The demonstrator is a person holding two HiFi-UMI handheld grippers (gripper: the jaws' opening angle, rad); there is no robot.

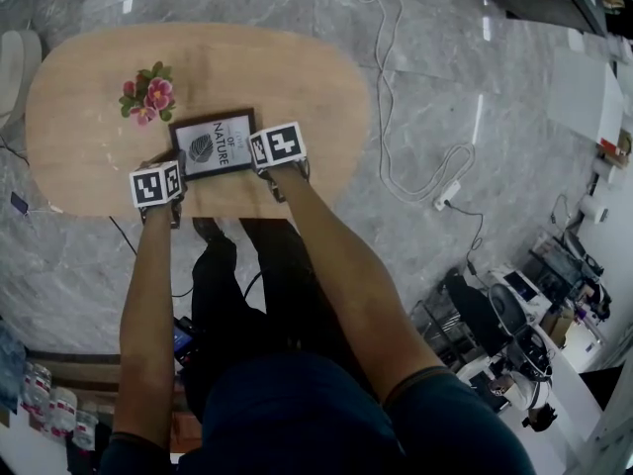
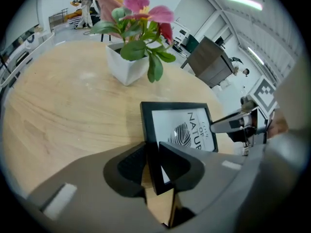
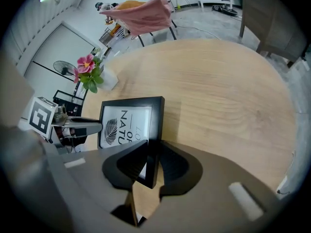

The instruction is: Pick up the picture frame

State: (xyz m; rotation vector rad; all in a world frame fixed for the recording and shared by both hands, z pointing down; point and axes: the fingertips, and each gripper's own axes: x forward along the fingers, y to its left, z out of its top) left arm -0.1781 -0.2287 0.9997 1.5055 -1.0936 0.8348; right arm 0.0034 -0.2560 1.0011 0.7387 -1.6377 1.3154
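The black picture frame (image 1: 215,144) with a leaf print lies flat on the oval wooden table (image 1: 297,77), close to its near edge. My left gripper (image 1: 174,173) is at the frame's near-left corner. In the left gripper view its jaws (image 2: 153,152) are closed on the left bar of the frame (image 2: 180,125), one pad outside and one on the face. My right gripper (image 1: 261,154) is at the near-right corner. In the right gripper view its jaws (image 3: 151,154) clamp the right bar of the frame (image 3: 129,120). Both grippers point steeply down.
A small white pot of pink flowers (image 1: 148,95) stands just behind the frame's left corner, a little beyond my left gripper. The table edge runs right under both hands. White cables and a power strip (image 1: 445,194) lie on the marble floor to the right.
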